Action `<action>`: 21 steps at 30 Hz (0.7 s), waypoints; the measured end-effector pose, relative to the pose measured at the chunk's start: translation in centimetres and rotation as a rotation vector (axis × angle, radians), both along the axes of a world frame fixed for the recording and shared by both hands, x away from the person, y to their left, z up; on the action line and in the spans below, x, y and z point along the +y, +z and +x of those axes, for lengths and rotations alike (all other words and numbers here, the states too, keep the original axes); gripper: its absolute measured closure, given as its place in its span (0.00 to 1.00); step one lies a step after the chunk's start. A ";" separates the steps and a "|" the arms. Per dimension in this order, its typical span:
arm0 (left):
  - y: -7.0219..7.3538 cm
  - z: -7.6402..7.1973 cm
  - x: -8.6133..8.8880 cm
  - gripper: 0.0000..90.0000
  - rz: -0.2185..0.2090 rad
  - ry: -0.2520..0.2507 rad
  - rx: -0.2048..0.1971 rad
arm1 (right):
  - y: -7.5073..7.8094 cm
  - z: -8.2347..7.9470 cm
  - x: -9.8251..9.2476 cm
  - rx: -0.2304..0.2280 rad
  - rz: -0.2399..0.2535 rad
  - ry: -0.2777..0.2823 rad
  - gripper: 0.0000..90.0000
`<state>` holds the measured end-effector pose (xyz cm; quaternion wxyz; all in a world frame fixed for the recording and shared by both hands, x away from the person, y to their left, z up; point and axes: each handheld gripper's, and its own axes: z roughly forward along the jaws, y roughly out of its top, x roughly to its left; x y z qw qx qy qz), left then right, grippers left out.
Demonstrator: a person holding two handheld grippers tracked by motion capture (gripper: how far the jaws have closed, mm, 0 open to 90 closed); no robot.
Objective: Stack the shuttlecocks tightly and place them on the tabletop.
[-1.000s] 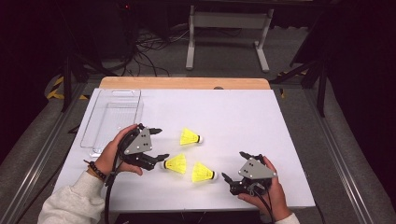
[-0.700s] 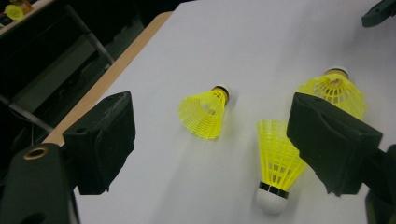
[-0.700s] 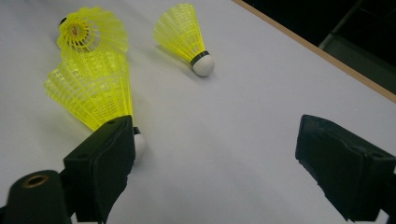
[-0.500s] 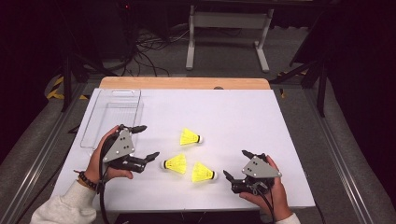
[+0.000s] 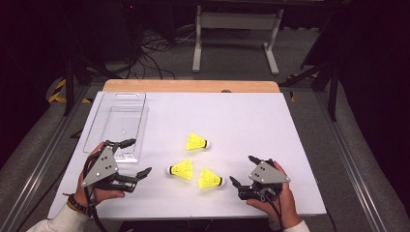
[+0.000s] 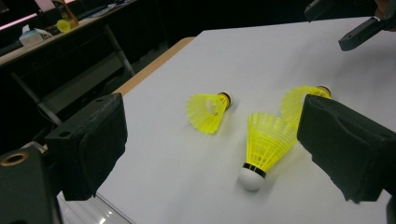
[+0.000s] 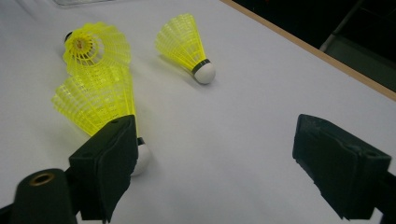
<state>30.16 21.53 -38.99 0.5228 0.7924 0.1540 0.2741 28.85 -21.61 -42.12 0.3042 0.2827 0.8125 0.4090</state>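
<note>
1. Left gripper (image 5: 137, 158) near table's left front: jaws wide, just been opening, nothing between.
2. Right gripper (image 5: 245, 170) at right front: jaws wide, empty.
3. Three yellow plastic shuttlecocks (image 5: 183, 169) (image 5: 209, 178) (image 5: 197, 142) lying on white table (image 5: 251, 121) between grippers.
4. Clear plastic tray (image 5: 118, 121) at left rear.

A: The white surface (image 5: 241, 121) is evenly bright from overhead light; the room around it sinks into near black.

B: Shadows are faint and soft. Close up, both claw views blur their black jaws and grain shows.
</note>
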 end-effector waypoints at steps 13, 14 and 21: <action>-3.2 -2.0 1.6 0.07 0.012 0.008 0.073 | 0.5 0.1 -0.2 0.008 0.022 0.000 0.19; -3.5 -2.1 1.7 0.07 0.013 0.003 0.081 | 0.5 0.1 -0.2 0.009 0.025 0.002 0.19; -4.5 -2.5 2.9 0.05 0.009 0.033 0.115 | 1.0 0.5 0.0 0.016 0.029 0.007 0.18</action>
